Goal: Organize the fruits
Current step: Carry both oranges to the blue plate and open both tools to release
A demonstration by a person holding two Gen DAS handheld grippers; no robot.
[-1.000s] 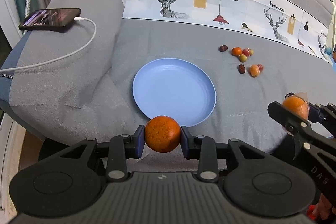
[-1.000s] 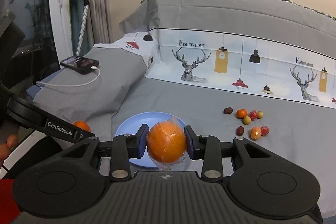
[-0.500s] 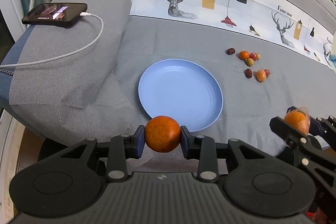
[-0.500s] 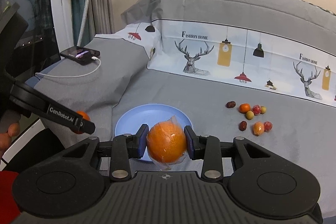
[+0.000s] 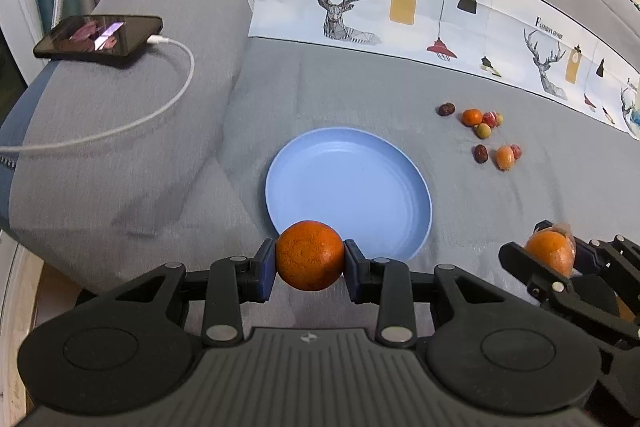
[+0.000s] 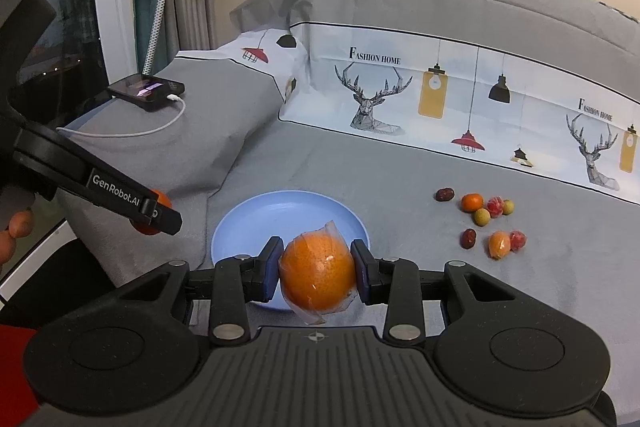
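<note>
**Two Oranges Held Short of the Plate**

The bare orange (image 5: 310, 255) sat clamped between the pads of the left gripper (image 5: 310, 269), whose jaws were closed to the fruit's width and no further. It hung above the near rim of the blue plate (image 5: 348, 183), which lay on the grey bedspread (image 5: 340, 87) towards the near edge of the bed. The plate extended directly ahead of the jaws, so the left gripper was the nearer of the two to a release point.

The film-wrapped orange (image 6: 318, 277) was held the same way in the right gripper (image 6: 318, 277), jaws closed on its sides, loose film protruding above and below. Seen from the left wrist, this gripper stood off the plate's right side, clear of the rim. Neither fruit showed a marked long axis.

A cluster of small fruits (image 6: 486, 217) lay on the bedspread to the right of the plate, well apart from both grippers. The plate was empty.

A phone (image 5: 100, 41) on its charging cable rested on the pillow at the far left.
</note>
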